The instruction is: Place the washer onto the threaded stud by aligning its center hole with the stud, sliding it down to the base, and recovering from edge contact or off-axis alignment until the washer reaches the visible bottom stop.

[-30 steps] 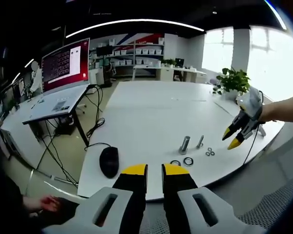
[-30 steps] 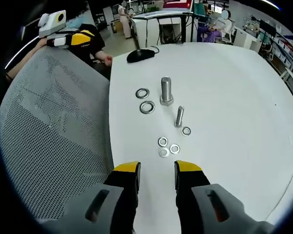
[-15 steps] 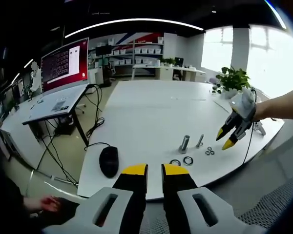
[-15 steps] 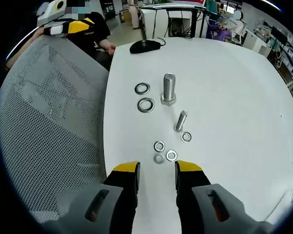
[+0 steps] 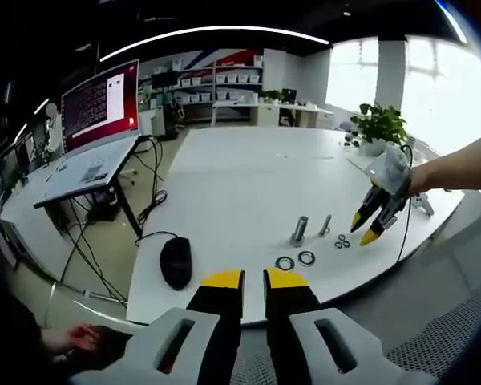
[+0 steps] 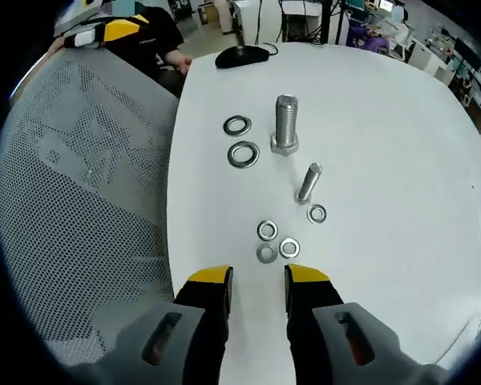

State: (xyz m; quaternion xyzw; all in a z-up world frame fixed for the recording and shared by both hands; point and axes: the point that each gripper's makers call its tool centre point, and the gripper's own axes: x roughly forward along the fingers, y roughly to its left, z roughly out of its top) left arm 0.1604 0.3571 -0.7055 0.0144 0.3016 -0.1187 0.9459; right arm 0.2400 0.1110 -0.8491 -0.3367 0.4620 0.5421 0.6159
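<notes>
A large threaded stud (image 6: 285, 124) stands upright on its hex head on the white table (image 6: 401, 200). A thinner stud (image 6: 309, 182) stands nearer to me. Two large washers (image 6: 244, 154) lie flat to the left of the big stud. Several small washers (image 6: 267, 230) lie just ahead of my right gripper (image 6: 257, 277), which is open, empty and hovering above the table edge. In the left gripper view the studs (image 5: 298, 231), the large washers (image 5: 307, 257) and the right gripper (image 5: 363, 229) sit far ahead. My left gripper (image 5: 253, 279) is held back off the table, jaws nearly together and empty.
A black mouse (image 5: 175, 262) lies near the table's left corner, with its cable trailing off. A grey mesh chair back (image 6: 80, 200) borders the table edge. A desk with a red monitor (image 5: 100, 104) stands to the left, and a potted plant (image 5: 377, 127) at the far right.
My right gripper has moved forward and lower, so the small washers now lie right in front of its tips. The left gripper has barely moved.
</notes>
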